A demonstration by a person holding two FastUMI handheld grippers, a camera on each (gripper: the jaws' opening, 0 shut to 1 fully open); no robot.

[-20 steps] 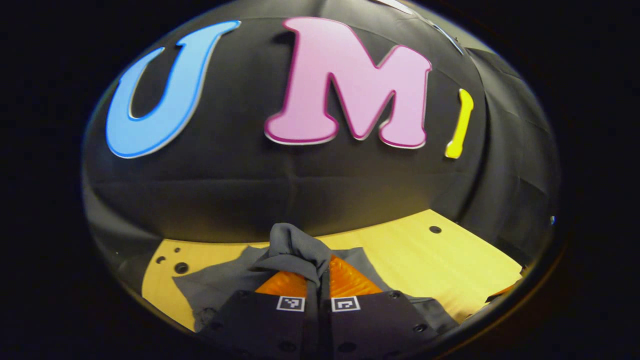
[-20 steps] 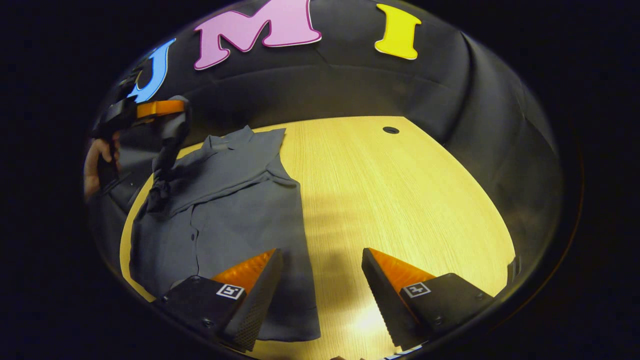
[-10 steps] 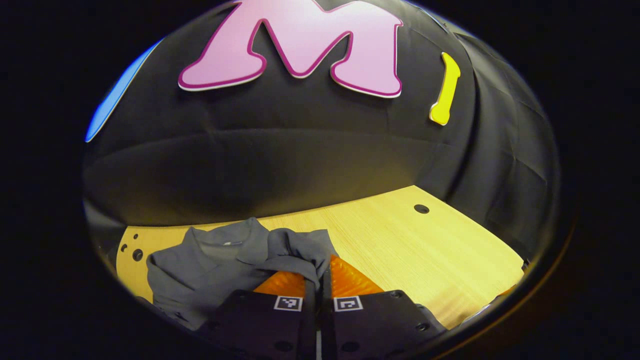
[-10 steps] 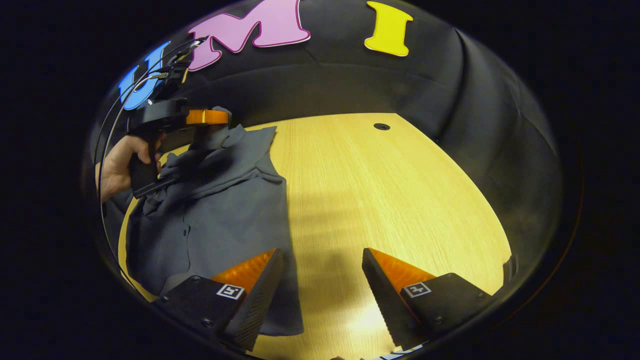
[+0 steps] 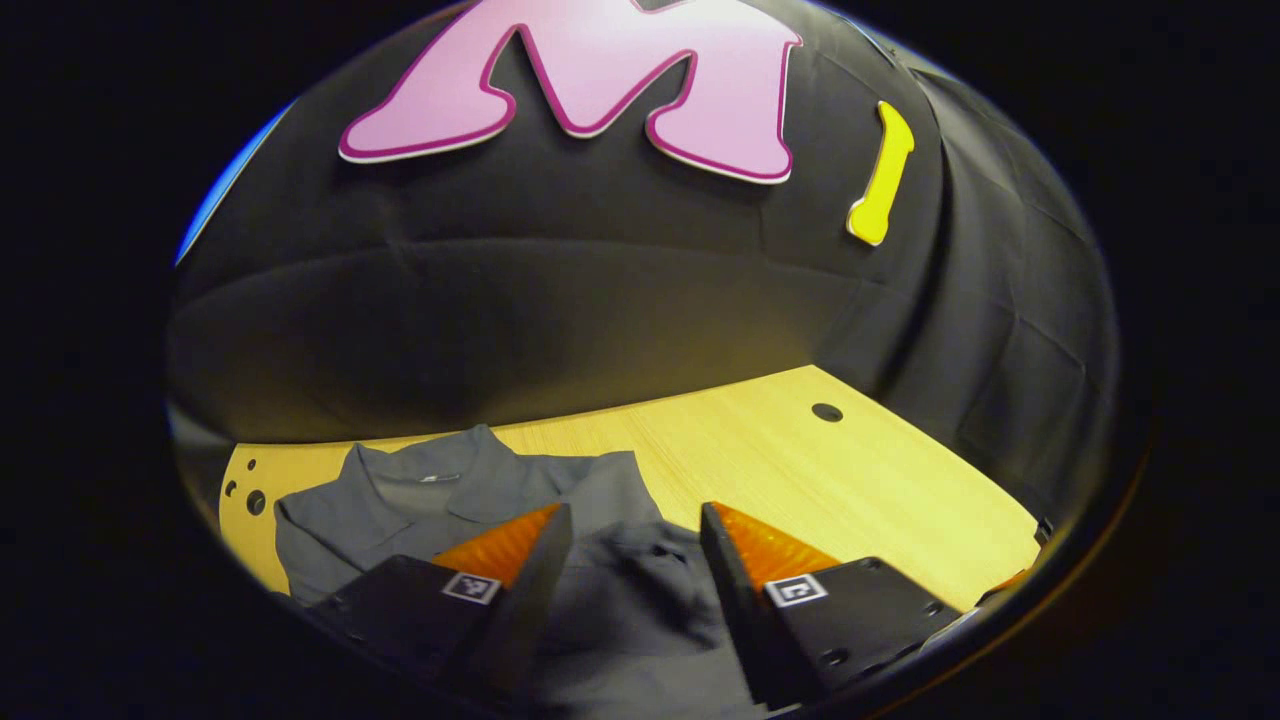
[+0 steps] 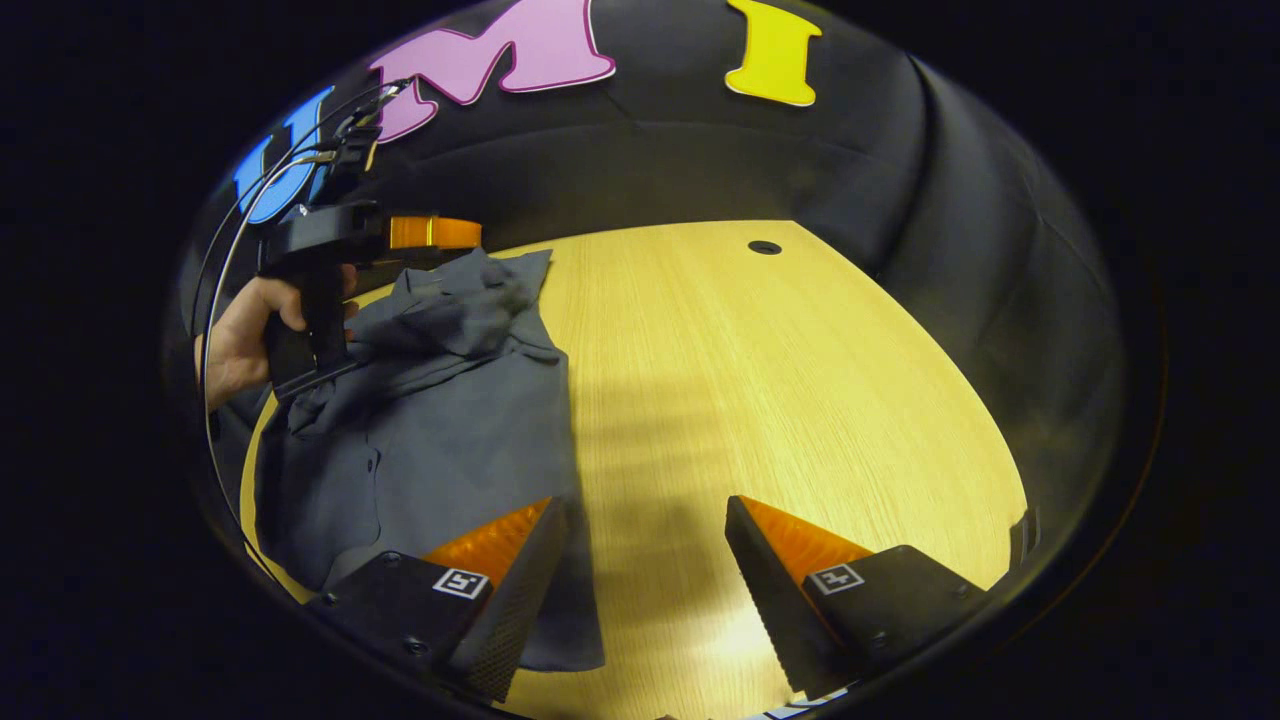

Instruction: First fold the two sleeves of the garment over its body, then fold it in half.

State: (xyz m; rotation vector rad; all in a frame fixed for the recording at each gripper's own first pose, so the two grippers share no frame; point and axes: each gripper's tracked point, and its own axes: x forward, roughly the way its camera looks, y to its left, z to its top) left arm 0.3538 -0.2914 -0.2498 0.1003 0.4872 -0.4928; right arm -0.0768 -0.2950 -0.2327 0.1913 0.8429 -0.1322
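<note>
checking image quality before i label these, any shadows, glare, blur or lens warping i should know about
Left gripper view: fisheye bends the table edge, the left gripper looms large with soft, slightly blurred finger edges, and the shirt is dim. Right gripper view: a broad shadow falls on the table ahead of the right gripper, with a bright glare patch between its fingers near the bottom; the shirt is sharp.
</note>
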